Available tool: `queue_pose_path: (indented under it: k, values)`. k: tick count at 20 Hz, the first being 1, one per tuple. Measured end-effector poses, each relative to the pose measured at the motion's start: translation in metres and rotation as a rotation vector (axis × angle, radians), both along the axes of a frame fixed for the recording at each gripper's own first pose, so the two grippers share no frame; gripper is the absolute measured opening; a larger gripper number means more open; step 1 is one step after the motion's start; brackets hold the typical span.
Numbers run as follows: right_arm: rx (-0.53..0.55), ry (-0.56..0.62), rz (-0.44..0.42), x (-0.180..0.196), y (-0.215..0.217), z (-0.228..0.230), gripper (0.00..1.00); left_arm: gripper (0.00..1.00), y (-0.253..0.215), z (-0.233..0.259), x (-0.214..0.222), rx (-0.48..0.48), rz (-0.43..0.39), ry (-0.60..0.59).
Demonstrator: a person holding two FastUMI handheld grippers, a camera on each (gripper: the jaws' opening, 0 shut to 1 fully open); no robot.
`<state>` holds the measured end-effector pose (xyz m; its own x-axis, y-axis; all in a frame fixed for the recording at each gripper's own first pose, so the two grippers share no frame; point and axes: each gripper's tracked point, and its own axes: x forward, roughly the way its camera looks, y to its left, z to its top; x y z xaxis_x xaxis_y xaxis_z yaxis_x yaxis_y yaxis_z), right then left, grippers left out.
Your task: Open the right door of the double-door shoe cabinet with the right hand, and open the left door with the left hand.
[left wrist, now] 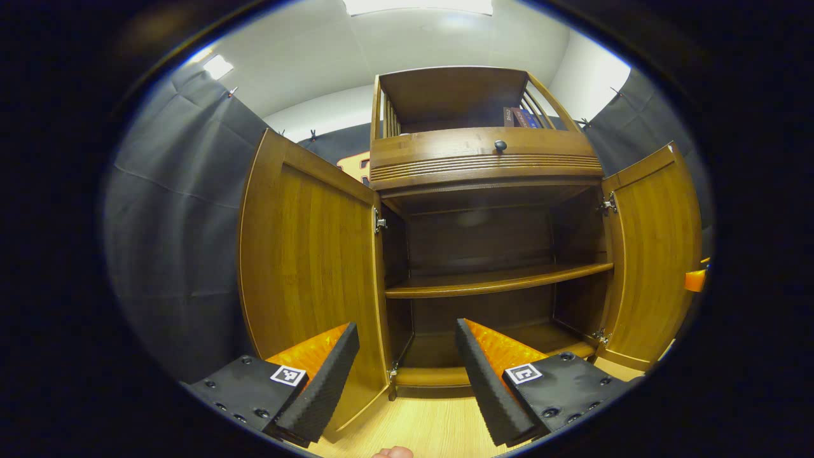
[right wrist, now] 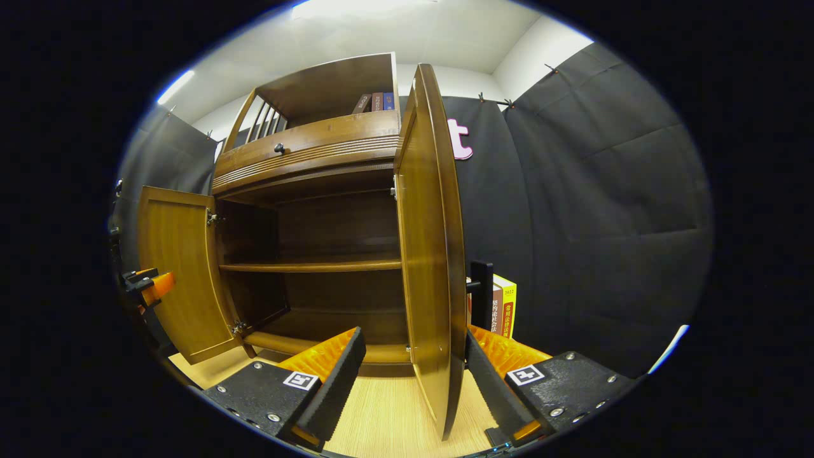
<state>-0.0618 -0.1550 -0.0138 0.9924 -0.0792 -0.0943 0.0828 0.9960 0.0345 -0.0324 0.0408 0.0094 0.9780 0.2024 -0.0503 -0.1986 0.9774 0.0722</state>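
A: Where do the doors stand?

B: Both swung wide. The shoe cabinet's brown wooden left door [left wrist: 311, 267] sits just beside the left gripper [left wrist: 407, 375], fingers apart, holding nothing. The matching right door [right wrist: 429, 254] stands edge-on between the right gripper's [right wrist: 413, 381] spread fingers, unclamped.

A: How would they handle?

B: Stiff, solid panels on metal hinges [left wrist: 379, 222], probably light to swing. Best held at the free vertical edge, far from the hinges.

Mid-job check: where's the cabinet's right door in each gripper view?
Left gripper view: right door at right, swung open.
Right gripper view: right door at centre, edge-on, between the right gripper fingers, which are not pressing it.
Shared landmark: drawer knob above the shelves.
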Motion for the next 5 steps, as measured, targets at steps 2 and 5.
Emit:
queue_pose_path:
  k: [2,5]
  values:
    - [0.003,0.003,0.0,0.0007,0.0014,-0.0014,0.99,1.0,0.0005,0.0017,-0.0017,0.005,0.0,-0.002]
    - [-0.002,0.002,-0.002,0.0014,0.0021,-0.0011,0.99,1.0,0.0023,0.0058,-0.0014,0.02,-0.001,-0.012]
